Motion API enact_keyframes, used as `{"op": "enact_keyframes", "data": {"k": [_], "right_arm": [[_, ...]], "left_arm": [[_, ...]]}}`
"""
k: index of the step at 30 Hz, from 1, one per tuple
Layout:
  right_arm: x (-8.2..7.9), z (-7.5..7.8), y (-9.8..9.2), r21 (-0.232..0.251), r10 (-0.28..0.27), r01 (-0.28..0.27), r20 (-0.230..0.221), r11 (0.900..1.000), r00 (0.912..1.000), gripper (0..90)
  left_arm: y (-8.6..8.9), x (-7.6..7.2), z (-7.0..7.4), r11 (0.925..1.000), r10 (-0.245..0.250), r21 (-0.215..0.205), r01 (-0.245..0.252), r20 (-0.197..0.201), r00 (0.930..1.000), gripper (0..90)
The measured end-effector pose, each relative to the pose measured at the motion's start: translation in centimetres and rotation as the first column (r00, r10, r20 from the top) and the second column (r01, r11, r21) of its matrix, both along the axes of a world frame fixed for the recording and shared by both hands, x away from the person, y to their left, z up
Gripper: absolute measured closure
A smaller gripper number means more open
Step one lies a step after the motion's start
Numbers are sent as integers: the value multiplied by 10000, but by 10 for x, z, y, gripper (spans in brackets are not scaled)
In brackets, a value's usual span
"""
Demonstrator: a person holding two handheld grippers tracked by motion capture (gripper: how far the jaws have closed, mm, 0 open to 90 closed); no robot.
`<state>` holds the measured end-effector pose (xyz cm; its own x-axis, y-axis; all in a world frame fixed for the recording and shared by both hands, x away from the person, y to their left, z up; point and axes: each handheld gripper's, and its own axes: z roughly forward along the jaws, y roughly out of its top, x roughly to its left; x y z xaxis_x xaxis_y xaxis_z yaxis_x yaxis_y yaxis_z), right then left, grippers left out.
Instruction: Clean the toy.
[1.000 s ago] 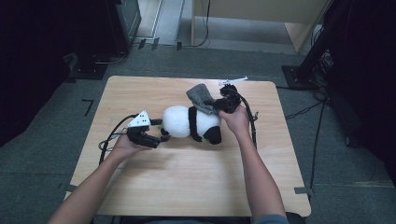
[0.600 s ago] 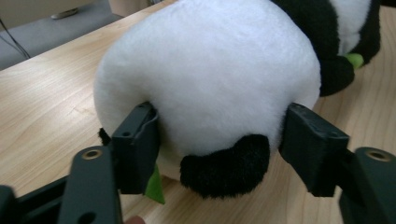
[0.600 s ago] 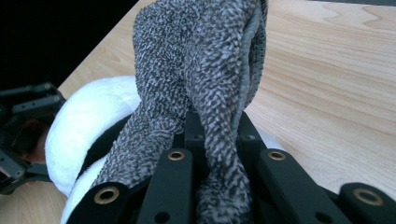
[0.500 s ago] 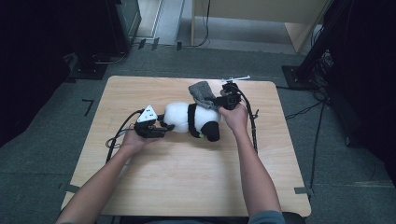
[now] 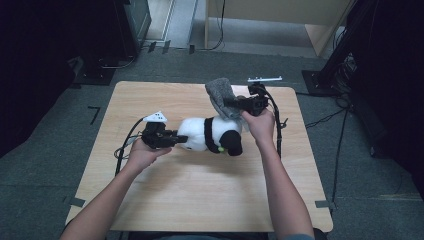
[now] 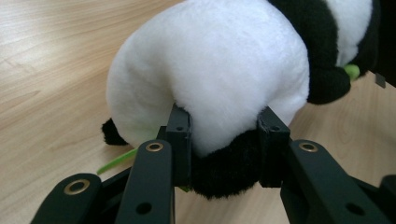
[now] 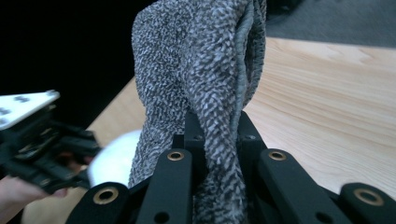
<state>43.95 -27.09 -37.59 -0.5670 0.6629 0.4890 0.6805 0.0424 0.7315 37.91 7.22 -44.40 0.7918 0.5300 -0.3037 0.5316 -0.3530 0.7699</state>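
Observation:
A black-and-white panda plush (image 5: pixel 212 134) lies on its side mid-table. At its white rear end, my left gripper (image 5: pixel 172 139) has just been closing. In the left gripper view its pads press into the panda's (image 6: pixel 210 79) rear from both sides, so the left gripper (image 6: pixel 224 135) is shut on it. My right gripper (image 5: pixel 235 104) hovers over the panda's head, holding a grey knitted cloth (image 5: pixel 220 95) that stands up from its jaws. Seen from the right gripper (image 7: pixel 217 126), the jaws pinch the grey cloth (image 7: pixel 205 70), and the left gripper (image 7: pixel 37 135) sits beyond it.
The wooden table (image 5: pixel 165 195) has bare room in front of the panda and on the left. A small white strip (image 5: pixel 265 79) lies at the far edge. Cables (image 5: pixel 125 145) trail off the table on both sides. Dark equipment stands on the floor around it.
The left gripper slid right to the panda's rear and its jaws closed on it. The right gripper rose, lifting the grey cloth up from beside the panda's head.

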Motion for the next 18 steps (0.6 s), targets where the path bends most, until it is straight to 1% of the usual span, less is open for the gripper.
{"op": "enact_keyframes", "data": {"k": [1,2,3,4,5,7,11,12,14,15,16,17,18], "right_arm": [[-7,5,1,59,120,-120,75,9999,9999,811],[-15,10,2,154,249,-252,189,9996,9995,810],[-23,13,4,385,384,-394,258,9985,9989,810],[-31,15,6,594,503,-522,327,9969,9982,810],[-39,16,10,763,603,-627,329,9951,9976,810],[-52,13,20,986,880,-910,344,9910,9955,810],[-69,-6,51,722,1369,-1373,111,9879,9905,808],[-72,-11,59,638,1359,-1359,35,9887,9907,806],[-75,-19,75,324,1411,-1404,-224,9896,9897,803],[-77,-23,81,174,1361,-1357,-234,9906,9904,802],[-79,-27,86,-87,1254,-1255,-180,9921,9919,802],[-80,-31,90,-603,1116,-1117,-66,9919,9937,802],[-80,-36,91,-792,1062,-1052,83,9913,9943,802]], "left_arm": [[-1,-2,1,9999,121,46,-121,-27,9999,650],[-3,-4,1,9996,286,49,-285,-166,9995,647],[-4,-4,0,9992,410,26,-409,-260,9988,645],[-5,-4,-1,9986,529,-4,-529,-255,9983,641],[-6,-4,-3,9981,612,-69,-614,-260,9978,638],[-9,-2,-6,9972,747,36,-746,-219,9970,630],[-13,-1,-9,9957,927,1,-928,-174,9955,621],[-15,-2,-9,9955,945,-37,-946,-183,9954,621],[-16,-3,-9,9956,933,-16,-933,24,9956,622],[-17,-4,-9,9955,945,-70,-944,101,9955,624],[-17,-5,-9,9956,936,-124,-934,155,9955,625],[-17,-5,-9,9948,1017,-78,-1016,172,9947,628],[-17,-6,-11,9944,1060,-46,-1060,92,9943,631]]}}
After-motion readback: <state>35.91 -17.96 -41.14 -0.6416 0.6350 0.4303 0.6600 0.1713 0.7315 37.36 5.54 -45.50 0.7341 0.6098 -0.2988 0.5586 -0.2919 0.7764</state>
